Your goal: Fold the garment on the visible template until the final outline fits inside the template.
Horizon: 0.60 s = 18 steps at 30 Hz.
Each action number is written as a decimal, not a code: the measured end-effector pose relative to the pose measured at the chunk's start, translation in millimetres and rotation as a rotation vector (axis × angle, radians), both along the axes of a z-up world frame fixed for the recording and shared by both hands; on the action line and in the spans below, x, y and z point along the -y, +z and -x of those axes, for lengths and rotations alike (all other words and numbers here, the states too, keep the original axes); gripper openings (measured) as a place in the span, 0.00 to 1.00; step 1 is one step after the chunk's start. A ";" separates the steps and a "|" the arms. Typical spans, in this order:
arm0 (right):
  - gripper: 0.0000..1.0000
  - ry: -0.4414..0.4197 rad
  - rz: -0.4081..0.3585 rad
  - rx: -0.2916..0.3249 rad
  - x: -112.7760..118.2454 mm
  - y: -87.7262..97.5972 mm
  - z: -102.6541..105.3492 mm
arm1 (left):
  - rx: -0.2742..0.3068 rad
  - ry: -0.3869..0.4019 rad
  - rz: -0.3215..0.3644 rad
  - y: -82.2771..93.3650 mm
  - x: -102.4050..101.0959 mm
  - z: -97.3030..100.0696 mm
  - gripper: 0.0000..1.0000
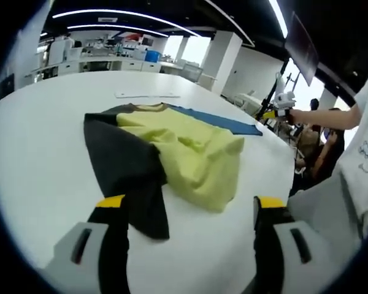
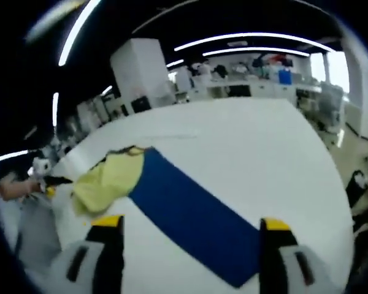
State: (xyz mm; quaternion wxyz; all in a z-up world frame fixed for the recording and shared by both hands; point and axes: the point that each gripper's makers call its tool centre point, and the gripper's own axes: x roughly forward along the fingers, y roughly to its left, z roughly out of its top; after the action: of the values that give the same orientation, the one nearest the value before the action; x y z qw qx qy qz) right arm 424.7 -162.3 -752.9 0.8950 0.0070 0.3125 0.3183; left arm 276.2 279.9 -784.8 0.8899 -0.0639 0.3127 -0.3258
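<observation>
White table (image 1: 37, 159): yellow-black garment (image 1: 172, 153) crumpled over blue template (image 2: 190, 220); both hand-held grippers spread, holding nothing

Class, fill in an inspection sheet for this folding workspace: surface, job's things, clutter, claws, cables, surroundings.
Surface: white round table, smooth.
Job's things: yellow and dark grey cloth garment lies rumpled, partly folded, overlapping one end of the blue rectangular template; most of the template is uncovered.
Clutter: thin white flat strip beyond the garment.
Claws: left claw open, holding nothing; right claw open, above the template.
Cables: nothing seen.
Surroundings: lab benches, ceiling strip lights, white pillar, seated people.
</observation>
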 end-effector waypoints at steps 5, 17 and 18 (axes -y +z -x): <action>0.99 0.049 0.005 0.012 -17.6 14.1 12.2 | 0.014 -0.001 0.000 6.2 -0.4 -1.6 0.81; 0.99 0.112 -0.027 0.090 -49.2 40.0 29.1 | 0.029 0.005 -0.031 11.7 -16.4 -1.6 0.79; 0.99 0.118 -0.035 0.095 -52.4 42.0 31.3 | 0.029 0.011 -0.036 10.0 -18.7 -1.7 0.79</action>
State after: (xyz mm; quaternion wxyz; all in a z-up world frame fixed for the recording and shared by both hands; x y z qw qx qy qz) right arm 393.3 -109.8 -710.8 0.8882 -0.0110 0.2641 0.3758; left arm 277.9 298.6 -774.8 0.8972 -0.0449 0.3051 -0.3162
